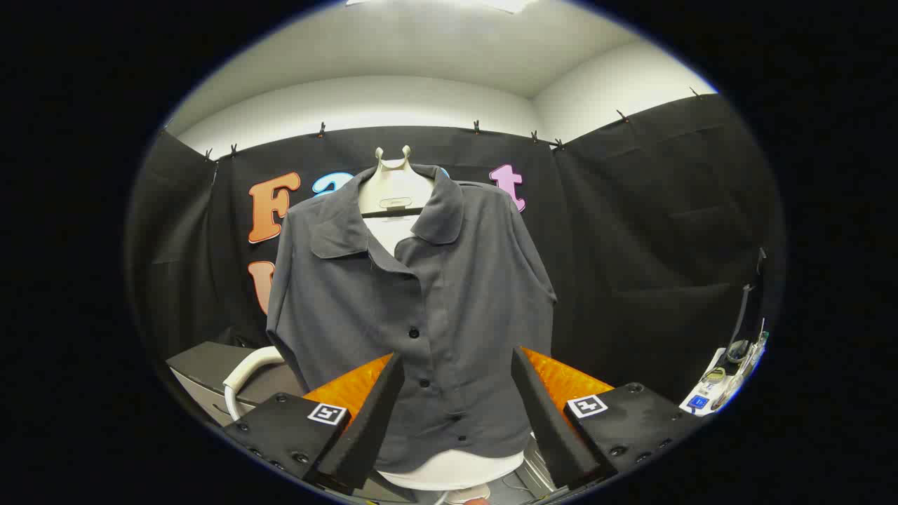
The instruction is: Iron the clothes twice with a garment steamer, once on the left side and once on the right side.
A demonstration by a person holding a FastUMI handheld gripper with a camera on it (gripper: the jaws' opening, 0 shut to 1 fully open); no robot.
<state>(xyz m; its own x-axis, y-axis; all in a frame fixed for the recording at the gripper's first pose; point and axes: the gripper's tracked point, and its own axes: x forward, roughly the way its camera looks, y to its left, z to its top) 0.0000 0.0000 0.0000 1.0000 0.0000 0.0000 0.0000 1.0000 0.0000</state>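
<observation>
A dark grey shirt [414,308] fills the centre of the frame, buttoned down its front, soft matte cloth with a floppy collar, hung on a pale hanger form [393,189] whose white lower edge shows under the hem. Below it, at the bottom centre, the gripper [456,382] points at the shirt's lower front, its two wedge-shaped fingers spread apart and holding nothing. At lower left a curved white tube [245,372], possibly part of the steamer, rests by a grey box [203,365]. Ironing looks not yet begun; the next move likely calls for taking up the steamer head.
</observation>
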